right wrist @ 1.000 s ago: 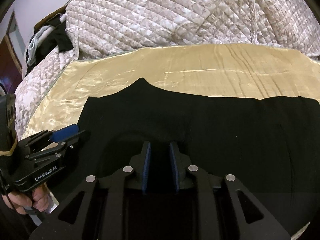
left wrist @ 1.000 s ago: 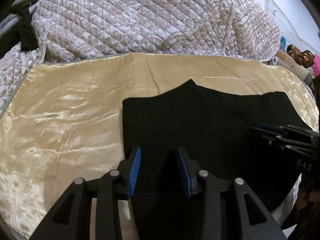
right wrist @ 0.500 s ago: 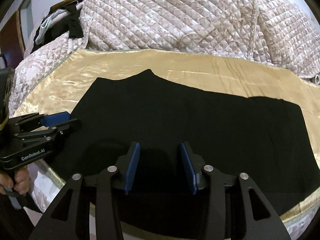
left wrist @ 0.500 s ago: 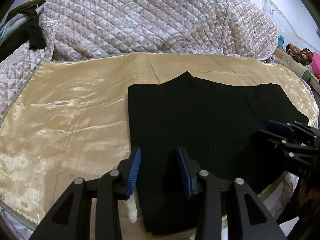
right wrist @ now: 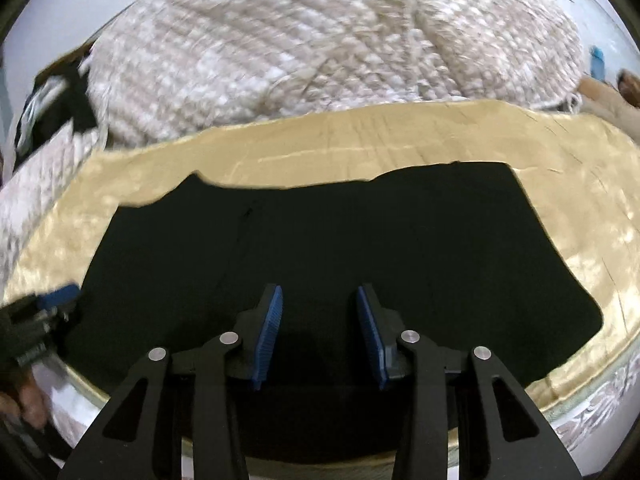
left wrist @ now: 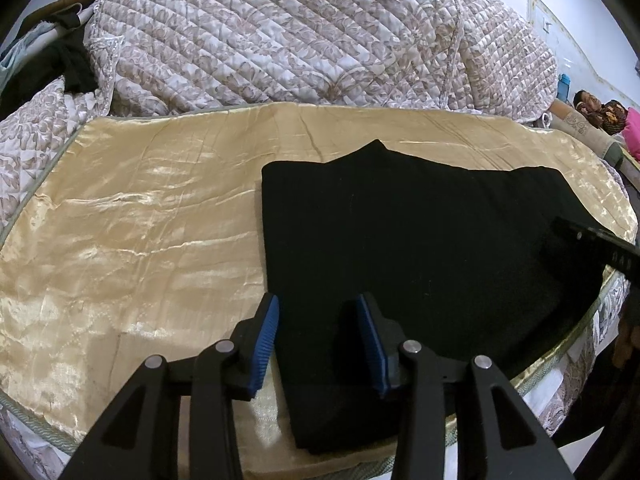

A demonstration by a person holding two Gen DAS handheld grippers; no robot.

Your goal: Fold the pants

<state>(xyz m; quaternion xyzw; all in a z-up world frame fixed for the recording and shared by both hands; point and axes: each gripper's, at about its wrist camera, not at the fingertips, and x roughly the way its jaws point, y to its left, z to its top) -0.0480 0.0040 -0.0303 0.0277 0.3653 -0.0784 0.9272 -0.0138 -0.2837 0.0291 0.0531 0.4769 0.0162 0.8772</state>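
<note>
We see black pants lying flat on gold sheet, already folded into compact slab; we judge further fold left. Left gripper parted, empty, over pants' left edge, just widening. Right gripper released, empty, just narrowing. Right view smeared; layer count hidden in black.
</note>
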